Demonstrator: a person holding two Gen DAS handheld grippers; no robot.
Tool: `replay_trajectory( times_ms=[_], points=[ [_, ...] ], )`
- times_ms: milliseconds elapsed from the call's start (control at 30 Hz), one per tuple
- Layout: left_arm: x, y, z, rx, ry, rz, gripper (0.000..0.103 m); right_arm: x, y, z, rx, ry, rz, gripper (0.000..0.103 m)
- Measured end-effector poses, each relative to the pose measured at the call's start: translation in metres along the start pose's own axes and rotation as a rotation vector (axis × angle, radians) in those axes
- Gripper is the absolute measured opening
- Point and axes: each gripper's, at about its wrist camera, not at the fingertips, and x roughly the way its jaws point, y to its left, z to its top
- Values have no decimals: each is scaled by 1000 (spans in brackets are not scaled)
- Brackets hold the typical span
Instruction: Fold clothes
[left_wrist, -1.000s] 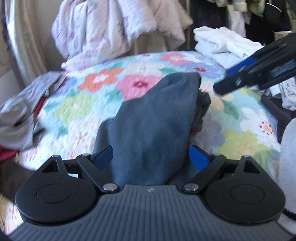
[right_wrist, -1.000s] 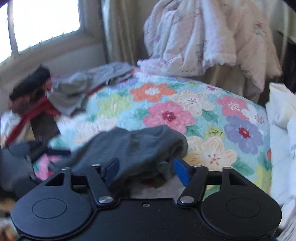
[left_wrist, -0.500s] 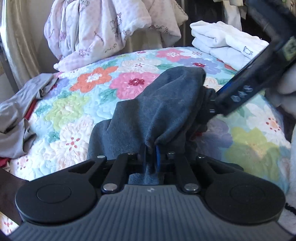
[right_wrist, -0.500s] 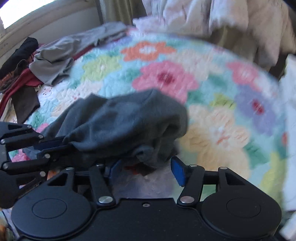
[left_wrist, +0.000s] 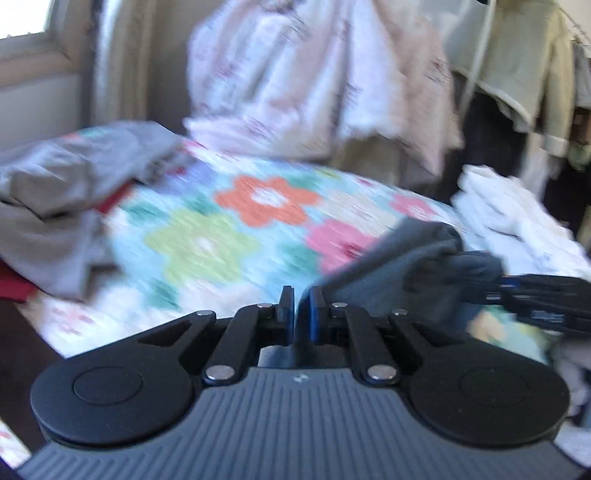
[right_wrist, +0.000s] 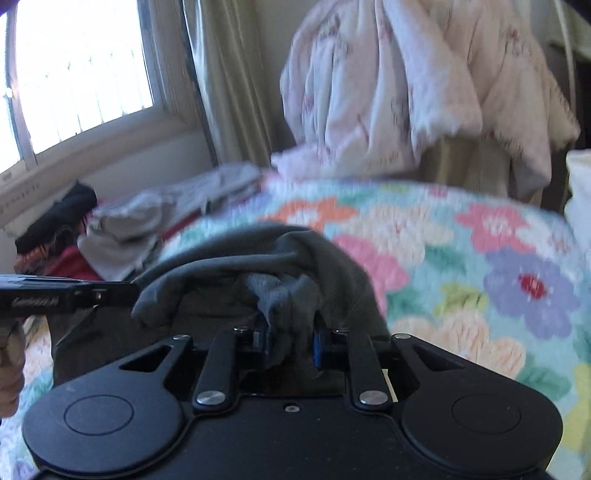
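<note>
Left wrist, left tool (left_wrist: 301, 308) pinching grey garment (left_wrist: 399, 273) edge (blurred), right tool (right_wrist: 291, 341) closing on folds.

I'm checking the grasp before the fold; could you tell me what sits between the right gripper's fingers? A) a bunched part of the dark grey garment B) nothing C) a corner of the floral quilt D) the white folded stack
A: in the right wrist view the right gripper is closing with a wad of the dark grey garment between its blue pads, above the floral quilt.

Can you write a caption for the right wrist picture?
Right gripper closing on bunched dark grey garment over the flowery quilt.
</note>
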Motion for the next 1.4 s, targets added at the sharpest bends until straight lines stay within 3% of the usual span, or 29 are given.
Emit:
replay_trajectory(
  times_ms=[67,200,267,333,400,433,500,567,667,733,767,800,833,867,967,1133,1233,1300,1400],
  points=[
    [2,12,-3,-9,-11,30,7,2,4,3,-73,-22,-71,21],
    [7,33,-8,-96,33,-54,8,15,-8,2,-39,32,-126,21],
    [1,26,-10,-57,30,-97,13,13,-15,5,-10,17,-107,21],
    [-2,15,-10,-6,42,-155,31,11,-24,7,50,3,-79,21],
    [-4,3,-10,31,39,-182,81,8,-29,6,92,-8,-54,21],
    [-6,-4,-10,47,24,-182,88,8,-29,5,95,-8,-50,21],
    [-6,-15,-13,94,-16,-183,92,7,-28,3,102,-18,-26,21],
    [0,-23,-16,136,12,-195,95,9,-28,3,123,-42,13,21],
    [20,-38,-26,223,52,-161,95,10,-29,5,186,-69,71,22],
    [36,-39,-29,215,78,-103,94,9,-29,6,204,-99,117,22],
    [38,-37,-30,194,64,-115,85,9,-30,6,207,-108,137,22],
    [40,-36,-30,173,51,-126,43,10,-32,6,209,-110,152,22],
    [43,-33,-29,150,61,-145,21,13,-34,5,214,-103,153,22],
    [47,-30,-26,123,96,-169,9,16,-36,3,219,-95,154,22],
    [45,-29,-19,125,81,-155,9,19,-39,1,232,-83,158,26],
    [40,-16,-10,46,49,-113,9,19,-37,-1,250,-64,166,35],
    [36,-2,-5,-21,22,-108,9,16,-29,-3,205,-18,91,55],
    [33,7,-5,-40,11,-73,9,10,-24,-8,206,34,11,57],
    [31,20,-2,-45,-3,42,9,5,-19,-25,264,163,-24,58]
  ],
)
